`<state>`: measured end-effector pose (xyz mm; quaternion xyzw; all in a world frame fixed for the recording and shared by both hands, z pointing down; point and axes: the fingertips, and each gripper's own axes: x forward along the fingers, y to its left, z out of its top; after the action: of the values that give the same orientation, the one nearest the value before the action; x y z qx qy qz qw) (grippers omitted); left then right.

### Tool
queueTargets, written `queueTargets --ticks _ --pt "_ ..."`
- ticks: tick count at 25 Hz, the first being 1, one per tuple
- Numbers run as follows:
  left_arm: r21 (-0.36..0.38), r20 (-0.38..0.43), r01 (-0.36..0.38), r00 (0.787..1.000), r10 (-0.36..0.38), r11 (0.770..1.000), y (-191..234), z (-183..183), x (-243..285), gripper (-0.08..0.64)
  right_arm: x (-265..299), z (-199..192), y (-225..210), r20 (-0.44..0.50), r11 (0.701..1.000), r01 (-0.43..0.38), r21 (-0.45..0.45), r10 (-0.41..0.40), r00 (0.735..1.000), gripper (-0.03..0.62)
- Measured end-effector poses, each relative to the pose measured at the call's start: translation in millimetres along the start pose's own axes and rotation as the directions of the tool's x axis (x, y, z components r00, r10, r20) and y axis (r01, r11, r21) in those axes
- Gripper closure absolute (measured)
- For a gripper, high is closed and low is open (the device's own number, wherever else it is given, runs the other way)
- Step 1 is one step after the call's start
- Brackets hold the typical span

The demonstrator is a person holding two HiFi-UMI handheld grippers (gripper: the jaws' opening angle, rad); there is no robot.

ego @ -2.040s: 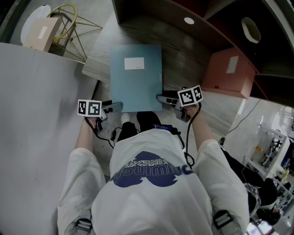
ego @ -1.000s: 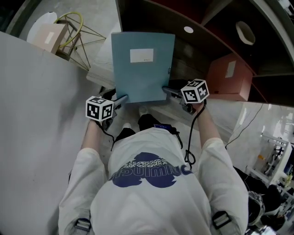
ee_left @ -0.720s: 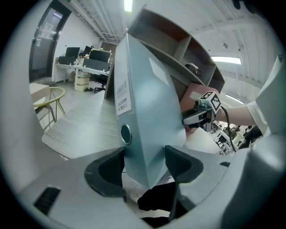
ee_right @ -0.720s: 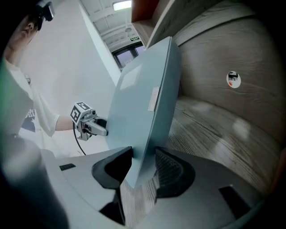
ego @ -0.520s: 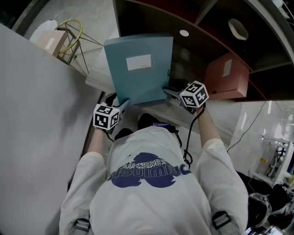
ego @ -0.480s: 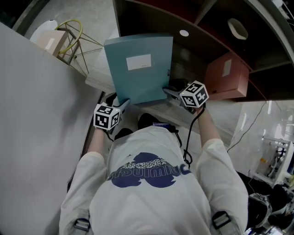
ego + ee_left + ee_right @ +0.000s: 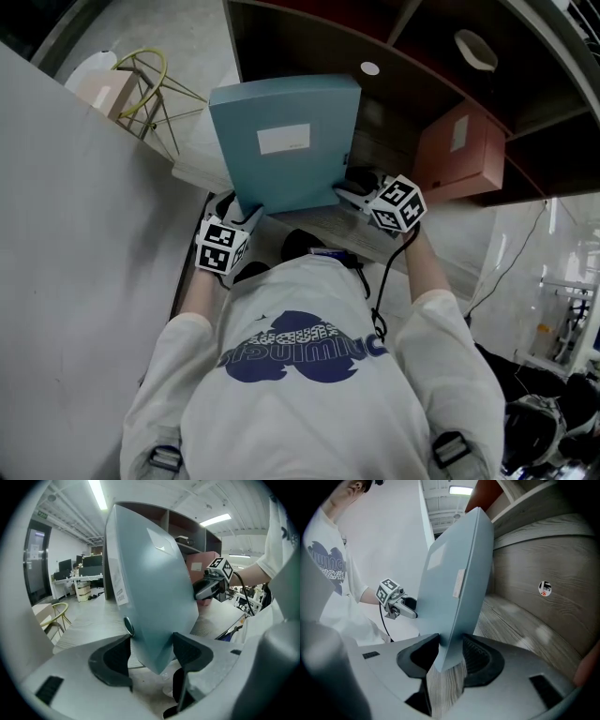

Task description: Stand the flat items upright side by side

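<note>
A light blue file box (image 7: pixel 281 141) with a white label is held tilted up over the wooden shelf board (image 7: pixel 202 155), its face toward me. My left gripper (image 7: pixel 251 216) is shut on its lower left corner. My right gripper (image 7: pixel 347 195) is shut on its lower right corner. In the left gripper view the box (image 7: pixel 150 588) stands between both pads of the left gripper (image 7: pixel 152 651), and the right gripper (image 7: pixel 211 585) shows beyond it. In the right gripper view the thin box edge (image 7: pixel 454 583) sits in the right gripper (image 7: pixel 450 656), with the left gripper (image 7: pixel 405 609) behind.
A pink file box (image 7: pixel 459 150) stands to the right in the dark shelf unit (image 7: pixel 309 37). A white panel (image 7: pixel 75 244) fills the left. A yellow wire chair (image 7: pixel 141 75) and a cardboard box (image 7: pixel 98 84) are at the far left.
The blue box has gone from flat on the board to raised and tipped up toward me. Both grippers have rolled with it; the left one dropped lower in the head view.
</note>
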<state>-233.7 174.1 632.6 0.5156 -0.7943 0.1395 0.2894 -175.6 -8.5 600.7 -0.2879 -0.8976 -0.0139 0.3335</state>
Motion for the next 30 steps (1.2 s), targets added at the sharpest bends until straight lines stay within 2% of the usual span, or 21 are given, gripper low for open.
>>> queueTargets --ticks 6,17,22,25,30 --pt "0.108 -0.010 0.018 1.000 -0.017 0.994 0 3 4 0.267 -10 -8 7 -0.017 0.999 0.011 -0.037 -0.011 1.000 0.445" --pt "0.210 -0.037 0.058 0.998 -0.052 0.976 4 4 7 0.267 -17 -13 17 -0.045 0.996 0.043 -0.072 -0.047 0.998 0.456" --pt "0.266 -0.052 0.084 0.996 -0.073 0.960 5 0 9 0.267 -15 -13 23 -0.062 0.994 0.050 -0.097 -0.056 0.996 0.462" --pt "0.302 -0.035 0.063 0.998 -0.055 0.951 9 2 8 0.267 -14 -13 26 -0.079 0.988 0.064 -0.141 -0.076 0.994 0.464" --pt "0.385 0.012 0.030 0.999 -0.038 0.922 13 8 11 0.270 -13 -13 28 -0.083 0.977 0.098 -0.187 -0.116 0.990 0.465"
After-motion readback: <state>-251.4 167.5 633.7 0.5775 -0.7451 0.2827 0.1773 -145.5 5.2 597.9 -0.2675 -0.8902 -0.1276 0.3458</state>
